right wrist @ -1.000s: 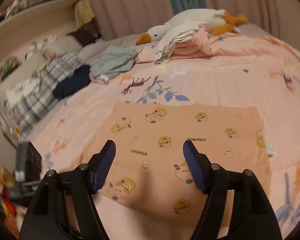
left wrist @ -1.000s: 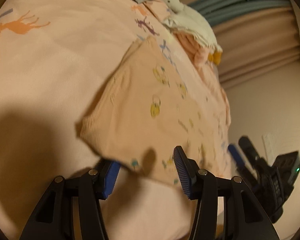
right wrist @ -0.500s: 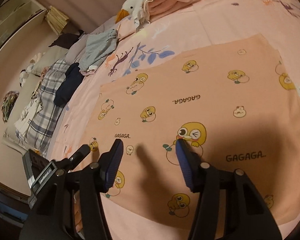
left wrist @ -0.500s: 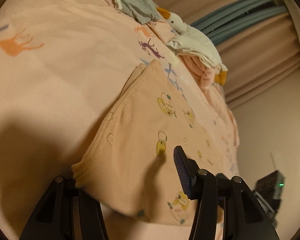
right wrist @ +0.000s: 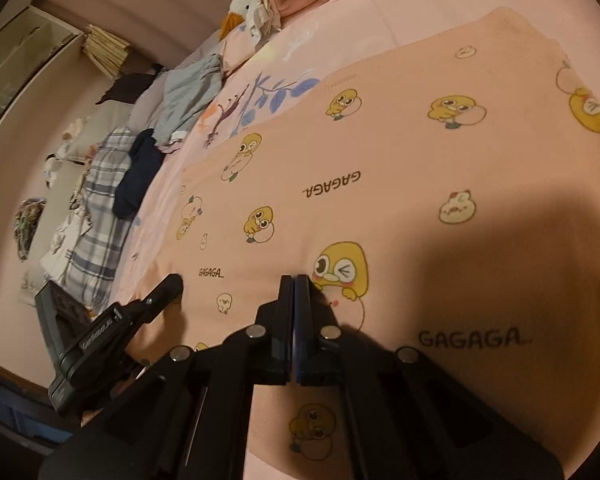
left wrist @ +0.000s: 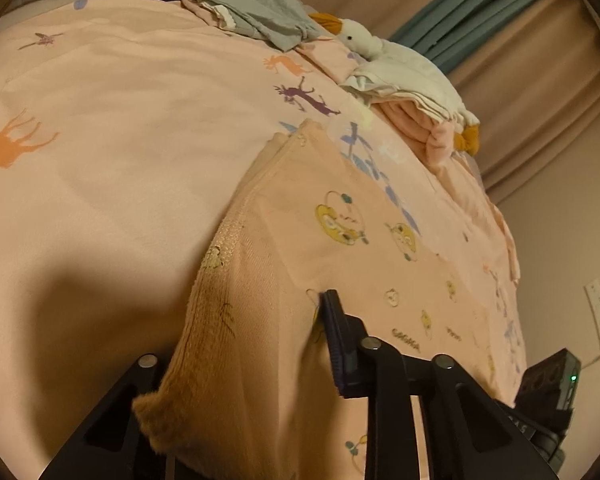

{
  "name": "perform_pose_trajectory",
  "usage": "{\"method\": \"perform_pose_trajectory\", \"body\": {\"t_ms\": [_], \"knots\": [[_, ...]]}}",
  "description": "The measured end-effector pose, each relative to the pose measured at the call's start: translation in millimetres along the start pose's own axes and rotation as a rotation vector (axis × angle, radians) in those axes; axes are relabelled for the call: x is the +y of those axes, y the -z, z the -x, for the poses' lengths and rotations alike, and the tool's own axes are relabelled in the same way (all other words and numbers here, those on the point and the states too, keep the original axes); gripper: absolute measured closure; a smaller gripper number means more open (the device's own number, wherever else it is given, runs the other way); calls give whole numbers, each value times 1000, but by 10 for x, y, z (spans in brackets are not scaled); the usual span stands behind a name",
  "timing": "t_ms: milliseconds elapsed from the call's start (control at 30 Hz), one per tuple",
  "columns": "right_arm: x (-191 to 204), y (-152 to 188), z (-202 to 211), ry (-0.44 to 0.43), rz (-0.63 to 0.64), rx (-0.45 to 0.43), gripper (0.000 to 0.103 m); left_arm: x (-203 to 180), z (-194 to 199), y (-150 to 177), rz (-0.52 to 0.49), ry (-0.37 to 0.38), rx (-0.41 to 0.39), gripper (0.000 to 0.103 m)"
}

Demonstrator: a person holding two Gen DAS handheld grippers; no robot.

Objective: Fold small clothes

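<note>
A peach cloth [right wrist: 420, 168] printed with yellow ducks and "GAGAGA" lies spread on the pink bed cover [left wrist: 100, 160]. My left gripper [left wrist: 240, 332] is at the cloth's left corner [left wrist: 236, 320] with its jaws closing. Raised fabric bunches between them and hides one finger, while the other finger [left wrist: 336, 340] presses into it. From the right wrist view, the left gripper [right wrist: 168, 286] sits on that same edge. My right gripper [right wrist: 295, 282] is shut, tips down on the cloth near a big duck print. No fabric shows between its pads.
A plush goose [left wrist: 364, 40] lies on a pile of folded white and pink clothes [left wrist: 412, 96] at the far side. A grey garment [left wrist: 260, 8], a navy one [right wrist: 136, 176] and plaid bedding [right wrist: 100, 208] lie further off. Curtains [left wrist: 540, 60] hang behind the bed.
The left jaws narrowed on the cloth corner, which now stands lifted and bunched. The right gripper dropped to the cloth, rolled, and went from wide open to shut.
</note>
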State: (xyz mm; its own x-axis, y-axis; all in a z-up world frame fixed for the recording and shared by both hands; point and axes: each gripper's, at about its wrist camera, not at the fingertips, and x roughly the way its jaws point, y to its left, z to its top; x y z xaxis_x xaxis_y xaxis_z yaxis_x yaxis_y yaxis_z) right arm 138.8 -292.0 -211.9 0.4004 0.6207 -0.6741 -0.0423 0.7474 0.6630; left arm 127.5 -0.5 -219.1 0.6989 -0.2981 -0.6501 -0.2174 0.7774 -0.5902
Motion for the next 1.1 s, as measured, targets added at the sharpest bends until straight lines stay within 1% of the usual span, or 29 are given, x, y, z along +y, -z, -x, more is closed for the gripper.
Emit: {"method": "perform_pose_trajectory", "body": {"t_ms": [100,167,200,233,267,300,333,400,433,467,500,533,567,600,667,700,733,767,800,833,867,900,933,1000,1100], "knots": [[-5,9,45,-17,-27,-4,103,-101,42,-28,-46,10,-26,83],[-44,-4,161,-58,-73,13,99,-245,127,-16,-107,31,-61,83],[-60,-14,220,-67,-85,12,94,-356,194,6,-160,46,-86,83],[-75,-27,318,-60,-92,-4,92,-521,267,50,-251,66,-105,83],[-87,-40,482,-31,-84,-49,92,-678,319,110,-338,96,-103,83],[-102,-47,680,-6,-71,-108,92,-864,369,211,-442,140,-85,83],[-129,-50,847,-2,-72,-150,92,-1040,397,346,-532,187,-54,83],[-215,-47,1127,-24,-96,-221,92,-1291,363,645,-661,248,37,83],[-276,-39,1277,-33,-111,-264,88,-1393,276,822,-715,255,97,83],[-346,-19,1432,-35,-123,-311,84,-1448,195,957,-752,240,141,83],[-416,0,1544,-31,-133,-348,73,-1486,97,1083,-788,208,187,83],[-487,16,1623,-27,-144,-374,63,-1506,25,1166,-801,163,211,83],[-591,41,1684,-25,-174,-381,61,-1519,35,1192,-797,145,203,83],[-659,53,1695,-30,-198,-373,61,-1534,93,1187,-788,151,197,81],[-768,78,1694,-75,-244,-352,61,-1557,283,1131,-762,217,227,75],[-767,78,1681,-98,-244,-343,61,-1551,451,1104,-758,262,230,63],[-744,59,1654,-117,-237,-329,60,-1537,561,1093,-762,284,211,49],[-695,43,1614,-138,-222,-309,59,-1502,709,1116,-773,308,162,43],[-657,28,1591,-152,-212,-298,56,-1409,878,1132,-784,314,78,32],[-594,16,1540,-174,-193,-280,51,-1337,946,1143,-789,293,25,27],[-517,1,1471,-198,-164,-257,47,-1266,981,1135,-786,244,-17,26],[-454,-5,1397,-219,-134,-230,43,-1232,963,1119,-772,198,-23,26],[-374,0,1285,-237,-89,-192,43,-1170,896,1073,-740,153,-6,26],[-309,71,1072,-244,-30,-133,43,-1044,791,1007,-674,126,44,26],[-356,88,846,-215,-101,-90,43,-855,714,947,-547,124,110,26]]}}
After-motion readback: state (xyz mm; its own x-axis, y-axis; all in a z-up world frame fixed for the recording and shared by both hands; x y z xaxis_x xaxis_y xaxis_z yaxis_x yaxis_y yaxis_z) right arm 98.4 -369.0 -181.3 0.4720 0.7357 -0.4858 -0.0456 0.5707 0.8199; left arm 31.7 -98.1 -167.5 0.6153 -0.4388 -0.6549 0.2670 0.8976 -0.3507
